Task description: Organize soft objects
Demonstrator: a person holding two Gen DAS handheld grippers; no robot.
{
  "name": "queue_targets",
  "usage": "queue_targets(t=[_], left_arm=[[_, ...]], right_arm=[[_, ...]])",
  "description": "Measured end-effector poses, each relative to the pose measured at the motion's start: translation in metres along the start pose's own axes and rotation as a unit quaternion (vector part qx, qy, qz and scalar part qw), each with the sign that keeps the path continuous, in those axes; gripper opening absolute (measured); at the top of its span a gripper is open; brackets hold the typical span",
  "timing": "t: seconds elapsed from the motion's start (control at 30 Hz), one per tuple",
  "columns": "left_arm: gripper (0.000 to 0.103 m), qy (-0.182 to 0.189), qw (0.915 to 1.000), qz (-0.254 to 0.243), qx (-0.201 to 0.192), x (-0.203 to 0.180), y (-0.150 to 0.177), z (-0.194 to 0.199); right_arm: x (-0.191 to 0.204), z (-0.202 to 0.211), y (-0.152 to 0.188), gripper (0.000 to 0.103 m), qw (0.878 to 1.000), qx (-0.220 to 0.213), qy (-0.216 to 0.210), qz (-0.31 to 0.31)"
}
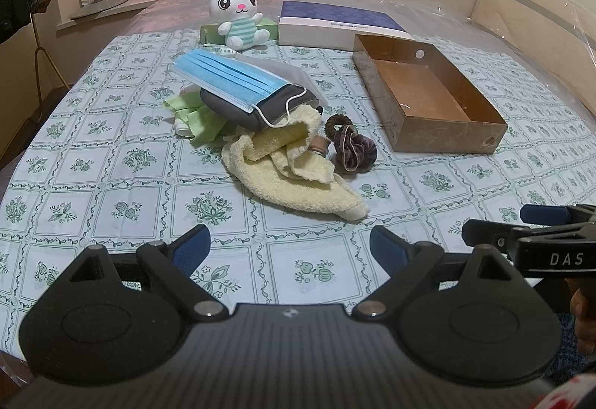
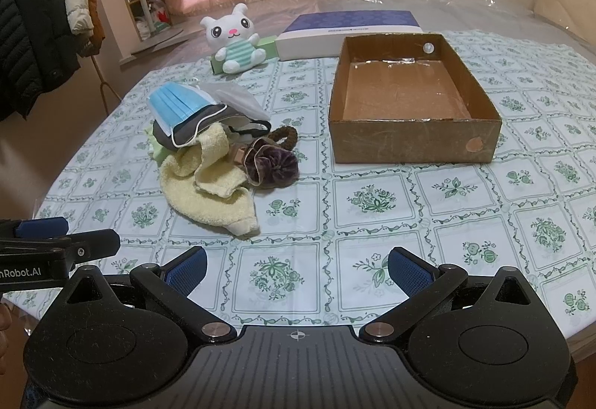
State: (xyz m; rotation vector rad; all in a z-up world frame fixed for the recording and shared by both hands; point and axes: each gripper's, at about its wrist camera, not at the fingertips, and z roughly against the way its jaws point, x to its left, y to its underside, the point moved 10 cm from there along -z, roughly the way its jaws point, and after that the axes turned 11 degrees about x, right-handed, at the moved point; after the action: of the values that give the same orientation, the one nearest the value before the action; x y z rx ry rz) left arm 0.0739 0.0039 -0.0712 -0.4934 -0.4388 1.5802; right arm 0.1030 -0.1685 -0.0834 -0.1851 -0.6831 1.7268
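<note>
A heap of soft things lies mid-table: a blue face mask (image 1: 227, 81) (image 2: 177, 105) on a grey pouch (image 1: 260, 111), a yellow towel (image 1: 294, 170) (image 2: 208, 193), green cloths (image 1: 193, 118), a purple scrunchie (image 1: 352, 146) (image 2: 273, 165) and a brown hair tie (image 2: 285, 137). An empty cardboard box (image 1: 447, 137) (image 2: 409, 140) stands to the right. A white plush bunny (image 1: 238, 18) (image 2: 234, 44) sits at the back. My left gripper (image 1: 290, 249) and right gripper (image 2: 298, 263) are open and empty, low near the front edge.
A purple-and-white flat box (image 1: 335, 25) (image 2: 346, 32) and a small green box (image 1: 208, 31) (image 2: 270, 46) lie at the back. The patterned tablecloth (image 1: 111, 185) covers the table. Coats hang on a rack at the left (image 2: 33, 36).
</note>
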Motion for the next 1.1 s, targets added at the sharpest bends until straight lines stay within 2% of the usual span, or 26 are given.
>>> queue_targets(t=[0.63, 0.9, 1.1], left_arm=[[0.092, 0.0, 1.0, 0.001, 0.002, 0.003, 0.0, -0.002], [0.091, -0.003, 1.0, 0.0, 0.008, 0.01, 0.004, -0.024], [0.089, 0.0, 0.9999, -0.002, 0.015, 0.01, -0.004, -0.033]], right_arm=[[-0.003, -0.008, 0.001, 0.103, 1.0, 0.003, -0.002, -0.003], [-0.005, -0.016, -0.003, 0.103, 1.0, -0.002, -0.007, 0.0], [-0.002, -0.022, -0.011, 0.103, 0.999, -0.015, -0.027, 0.011]])
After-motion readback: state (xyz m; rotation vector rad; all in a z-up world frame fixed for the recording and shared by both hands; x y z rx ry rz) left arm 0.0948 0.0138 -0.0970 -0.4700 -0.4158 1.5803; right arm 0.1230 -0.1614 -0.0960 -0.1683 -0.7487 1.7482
